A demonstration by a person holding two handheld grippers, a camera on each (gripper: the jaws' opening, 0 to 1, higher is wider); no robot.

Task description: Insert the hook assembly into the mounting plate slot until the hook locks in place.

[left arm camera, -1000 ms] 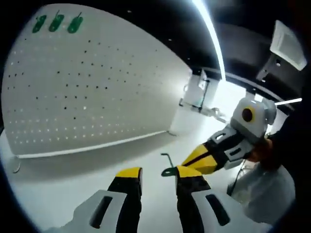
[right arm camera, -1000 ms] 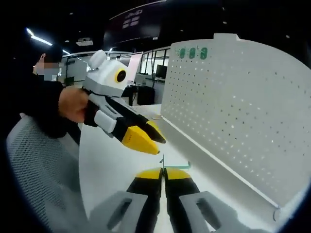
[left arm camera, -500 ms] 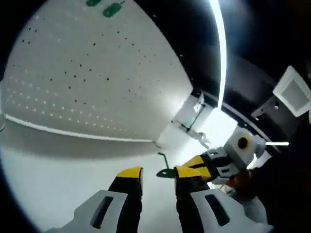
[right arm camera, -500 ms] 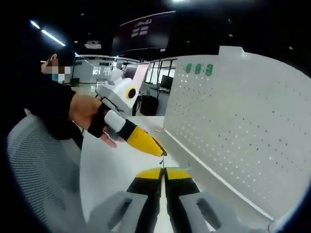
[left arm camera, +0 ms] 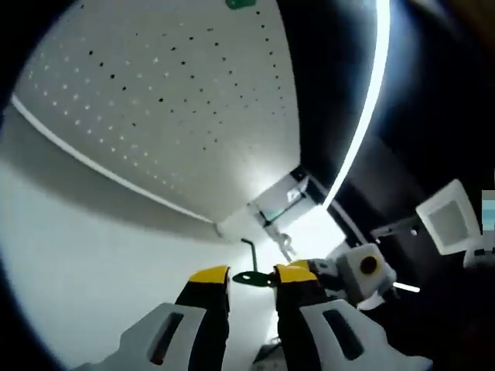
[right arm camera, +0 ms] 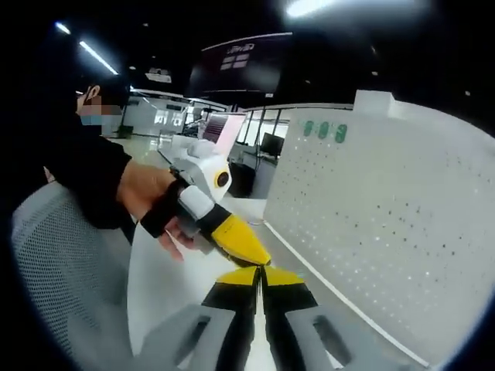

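Above a white table (left arm camera: 85, 255) before the pegboard (left arm camera: 178, 100), the closed right gripper (right arm camera: 261, 272) offers the green hook (left arm camera: 249, 277), lying crosswise between the left gripper (left arm camera: 251, 276)'s parted jaws

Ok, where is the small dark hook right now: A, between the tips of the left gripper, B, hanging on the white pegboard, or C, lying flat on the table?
A: in the left gripper view the hook sits between the yellow tips of the left gripper, off the pegboard.
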